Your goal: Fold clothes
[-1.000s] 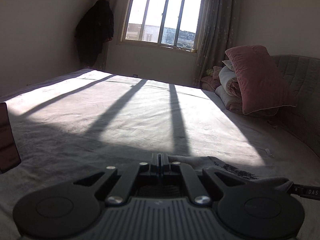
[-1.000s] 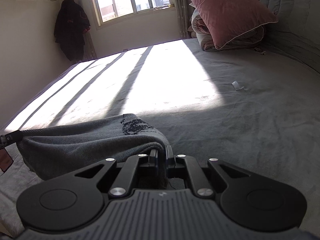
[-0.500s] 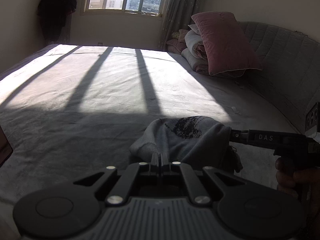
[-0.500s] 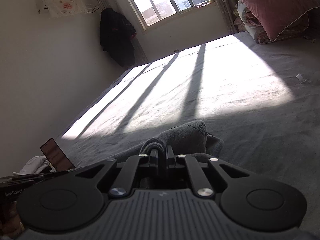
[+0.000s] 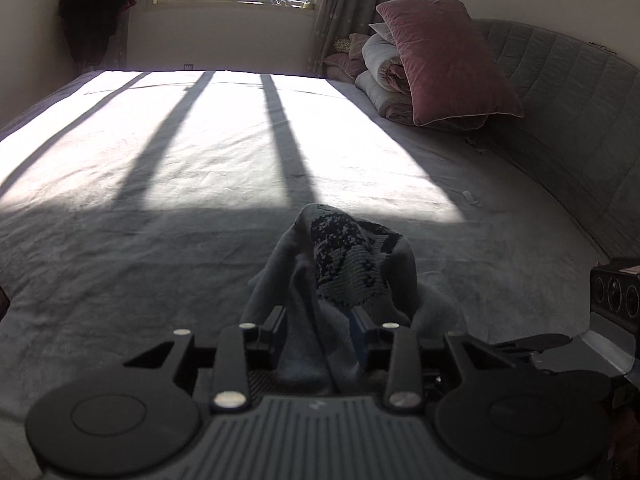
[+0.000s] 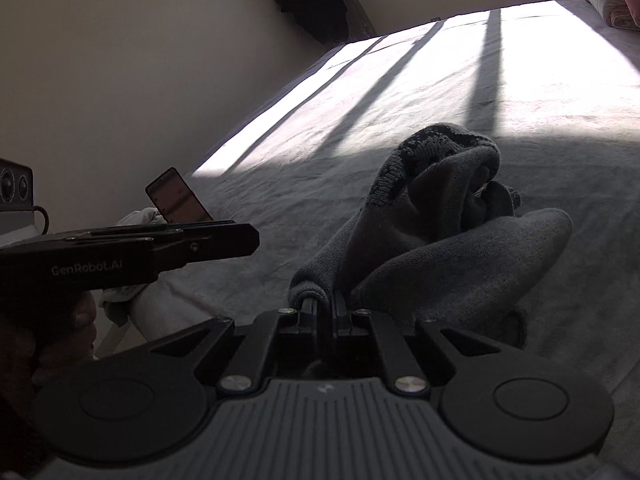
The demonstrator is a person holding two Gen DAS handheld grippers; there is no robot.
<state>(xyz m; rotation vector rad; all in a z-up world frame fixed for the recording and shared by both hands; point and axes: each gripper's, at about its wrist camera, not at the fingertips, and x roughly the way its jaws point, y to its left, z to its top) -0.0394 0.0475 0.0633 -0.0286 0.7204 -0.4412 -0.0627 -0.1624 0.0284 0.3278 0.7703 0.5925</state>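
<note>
Left claw (image 5: 319,330) opening around bunched grey garment (image 5: 352,264); right claw (image 6: 325,307) clamps it; phone (image 6: 178,197) nearby.

left tongs (image 5: 318,326) opening, garment (image 5: 344,264) bunched

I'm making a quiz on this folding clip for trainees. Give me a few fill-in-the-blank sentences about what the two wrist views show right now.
1. The grey garment lies bunched on the ____.
2. The right gripper is ____ on a fold of the garment.
3. The pink pillow leans against the ____.
4. The left gripper has jaws that are opening, with ____ between them.

Missing words: bed; shut; headboard; the garment
</note>
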